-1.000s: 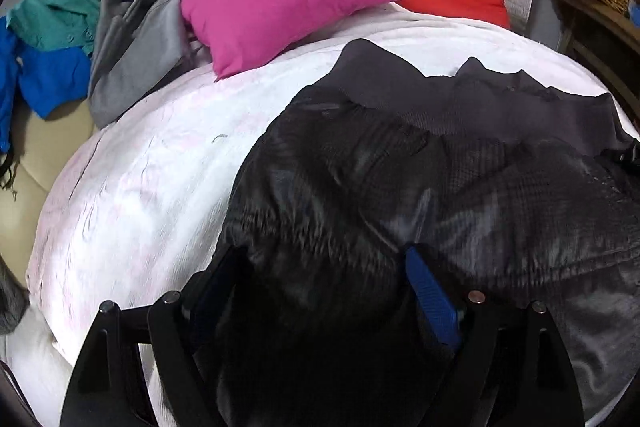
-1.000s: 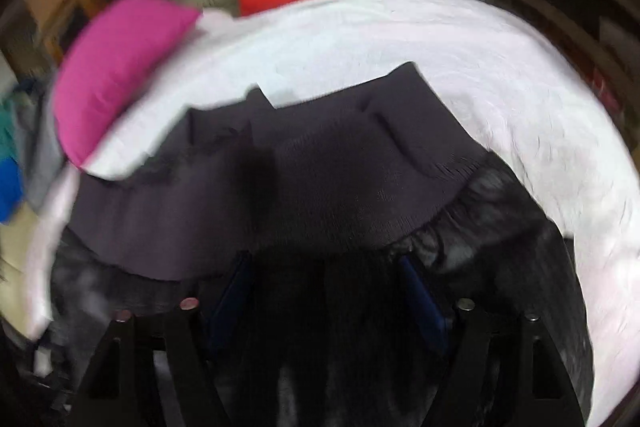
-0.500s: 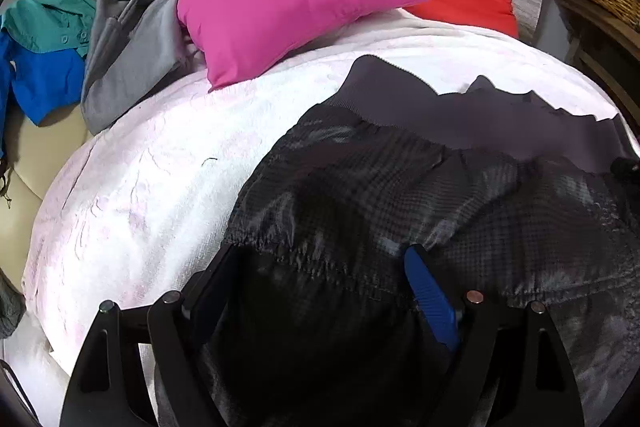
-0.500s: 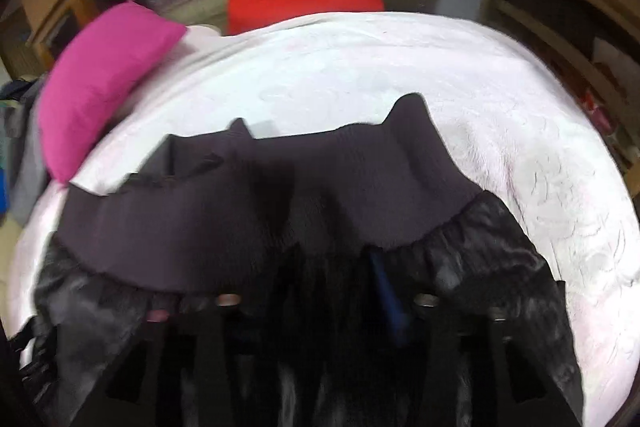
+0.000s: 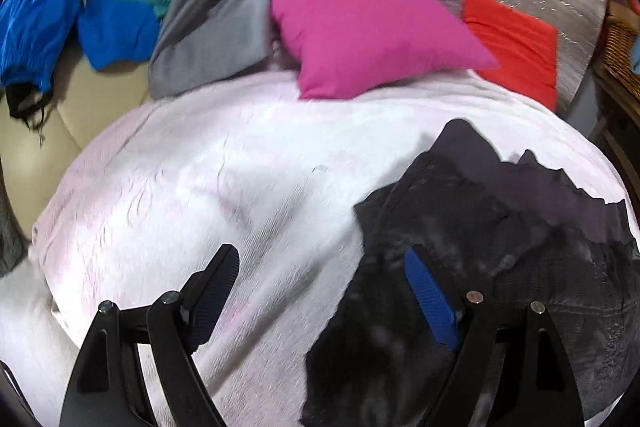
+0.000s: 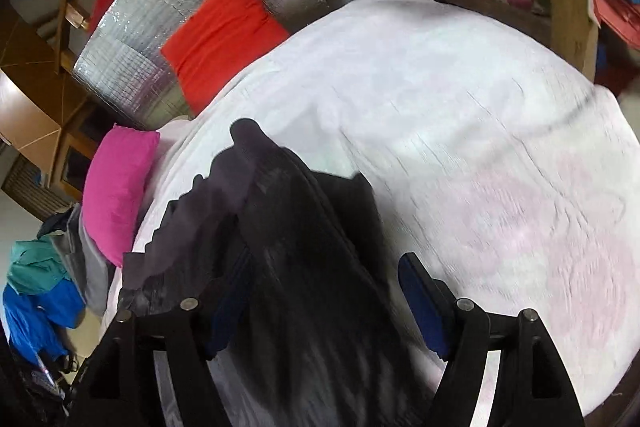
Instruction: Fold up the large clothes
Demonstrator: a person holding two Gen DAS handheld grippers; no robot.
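Our left gripper (image 5: 320, 291) has its fingers wide apart and holds nothing: one finger is over the bare white bedspread (image 5: 208, 195), the other over the near left edge of the black jacket (image 5: 500, 267). The jaws of our right gripper (image 6: 324, 291) have just been opening. A ridge of the jacket (image 6: 304, 259) runs up between them, but the right finger is clear of the cloth. Whether the left one touches it, we cannot tell, because the picture is blurred there.

The jacket lies bunched in the middle of the bed, nearer to the foot edge, with its grey ribbed hem (image 5: 560, 187) towards the head edge. It is not yet a flat, square fold.

We judge that one fold is finished and both grippers are free for the next one. That move asks for a new grasp on two edges of the jacket, and some smoothing first, because the slippery cloth stands in a ridge.

A pink pillow (image 5: 360, 31) and a red pillow (image 5: 516, 43) lie at the head edge. A wicker basket (image 5: 620, 47) stands beyond the head-right corner. Something blue is in it, but we cannot say what.
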